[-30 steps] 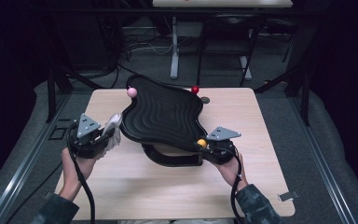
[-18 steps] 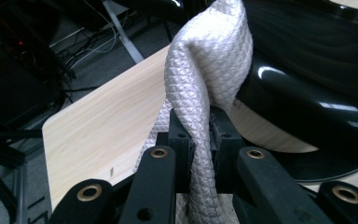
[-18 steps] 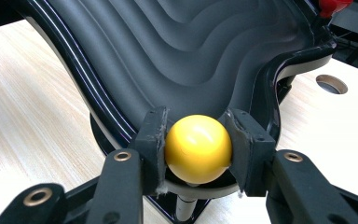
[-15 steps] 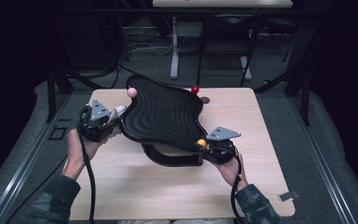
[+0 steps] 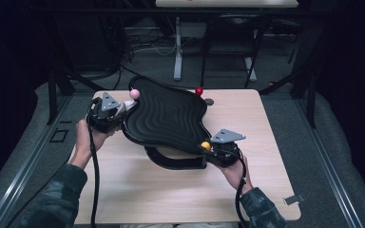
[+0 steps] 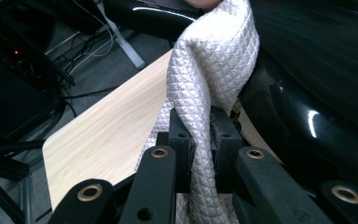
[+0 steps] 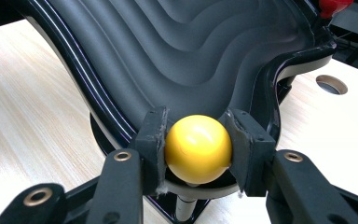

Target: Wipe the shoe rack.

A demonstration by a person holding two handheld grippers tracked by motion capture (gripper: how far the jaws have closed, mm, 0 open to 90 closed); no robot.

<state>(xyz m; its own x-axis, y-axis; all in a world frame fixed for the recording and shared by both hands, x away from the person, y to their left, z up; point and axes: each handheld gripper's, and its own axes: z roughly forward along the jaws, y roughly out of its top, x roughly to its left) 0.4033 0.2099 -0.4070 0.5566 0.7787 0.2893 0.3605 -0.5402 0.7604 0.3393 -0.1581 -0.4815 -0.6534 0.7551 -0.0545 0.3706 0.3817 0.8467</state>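
A black glossy board with a wavy ribbed top [image 5: 166, 116] stands tilted on a black base [image 5: 176, 161] on the wooden table [image 5: 266, 142]. Ball knobs sit at its corners: pink [image 5: 134, 93], red [image 5: 199, 90] and yellow [image 5: 205, 145]. My left gripper [image 5: 122, 113] is at the board's left edge, just below the pink ball, shut on a white quilted cloth [image 6: 214, 60] that drapes against the glossy rim [image 6: 307, 107]. My right gripper [image 7: 198, 140] is shut on the yellow ball [image 7: 198, 148] at the board's near right corner.
A round hole [image 7: 331, 84] is cut in the tabletop beyond the board, near the red ball [image 7: 333, 5]. A small metal clip [image 5: 293, 199] sits at the table's right front edge. Dark floor with cables and stand legs [image 5: 178, 57] surrounds the table.
My left gripper, with the cloth in it, has slid away from the person along the board's left edge toward the pink ball. The right gripper has stayed on the yellow ball.
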